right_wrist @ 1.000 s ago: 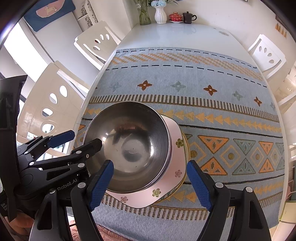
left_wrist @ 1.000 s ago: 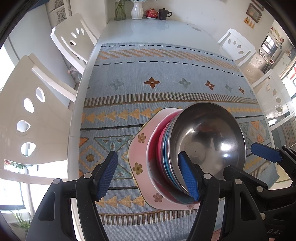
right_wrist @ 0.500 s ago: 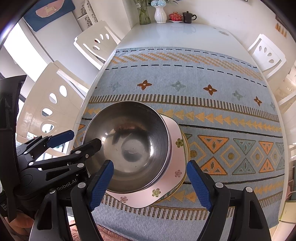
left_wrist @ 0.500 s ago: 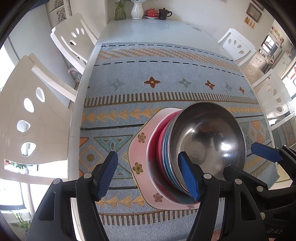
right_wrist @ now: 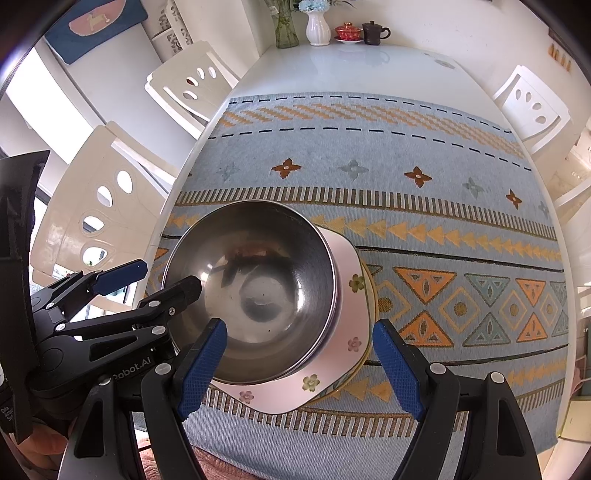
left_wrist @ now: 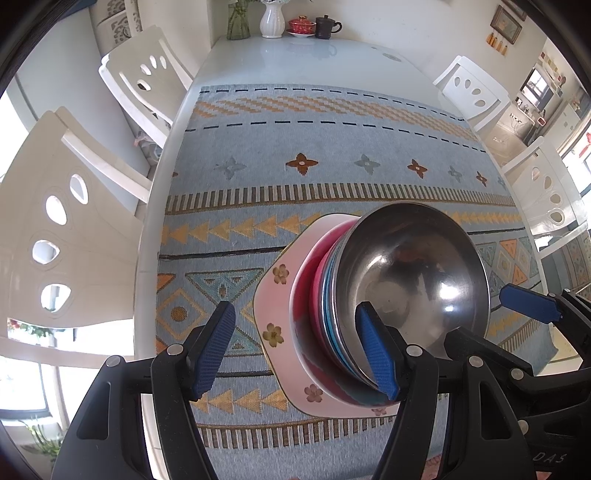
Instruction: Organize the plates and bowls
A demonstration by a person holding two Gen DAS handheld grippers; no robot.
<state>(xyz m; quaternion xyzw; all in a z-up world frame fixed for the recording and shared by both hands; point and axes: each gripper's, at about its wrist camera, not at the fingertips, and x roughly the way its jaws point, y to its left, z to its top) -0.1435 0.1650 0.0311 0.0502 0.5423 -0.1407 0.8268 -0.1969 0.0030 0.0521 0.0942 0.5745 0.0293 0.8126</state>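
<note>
Steel bowl [right_wrist: 255, 291] tops nested bowls on a pink plate [right_wrist: 347, 266], lower left of the right wrist view. Likely light, stiff, slippery; grip the rim. Left gripper [left_wrist: 295, 350] and right gripper [right_wrist: 299, 365] gape wide, holding nothing.

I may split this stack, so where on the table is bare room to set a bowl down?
Free: the patterned cloth beyond and right of the stack, and the white tabletop short of the vases and teaware. Crowded: the near left corner, with the steel bowl stacked on the pink plate and both tongs.
</note>
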